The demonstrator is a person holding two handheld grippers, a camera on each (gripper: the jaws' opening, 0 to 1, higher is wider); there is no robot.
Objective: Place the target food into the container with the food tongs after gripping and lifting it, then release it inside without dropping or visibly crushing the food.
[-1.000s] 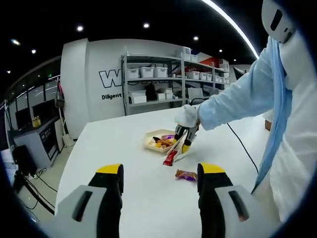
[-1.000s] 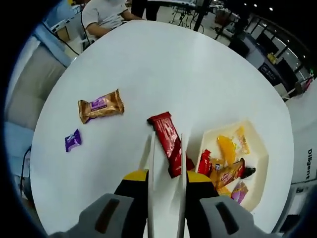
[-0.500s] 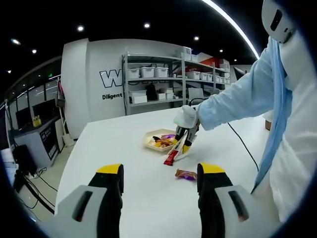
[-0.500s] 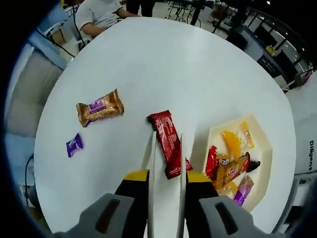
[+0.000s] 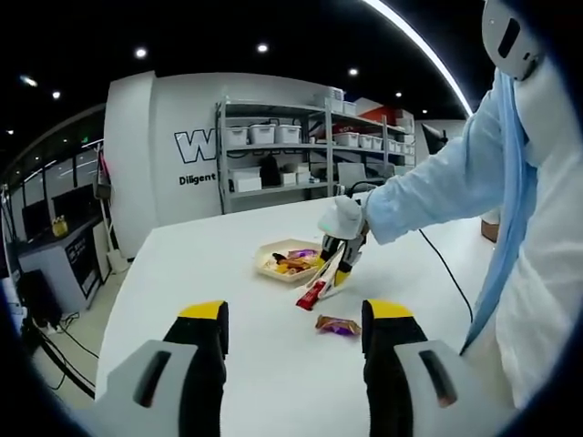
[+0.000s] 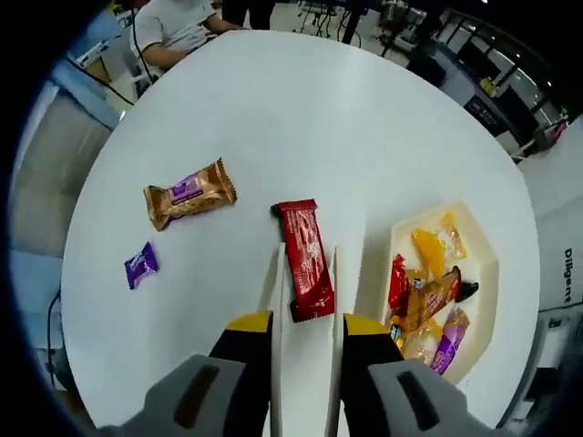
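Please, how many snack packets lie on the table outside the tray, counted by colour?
Red: 1, between the tongs
Brown-gold: 1
Purple: 1
Total: 3 outside the tray

Between the food tongs' [image 6: 307,300] two blades, the near end of the red snack bar [image 6: 304,257] is covered — whether they pinch it or merely overlap it cannot be told. Right of them, the piled wrappers in the container [image 6: 487,273] hide one another.
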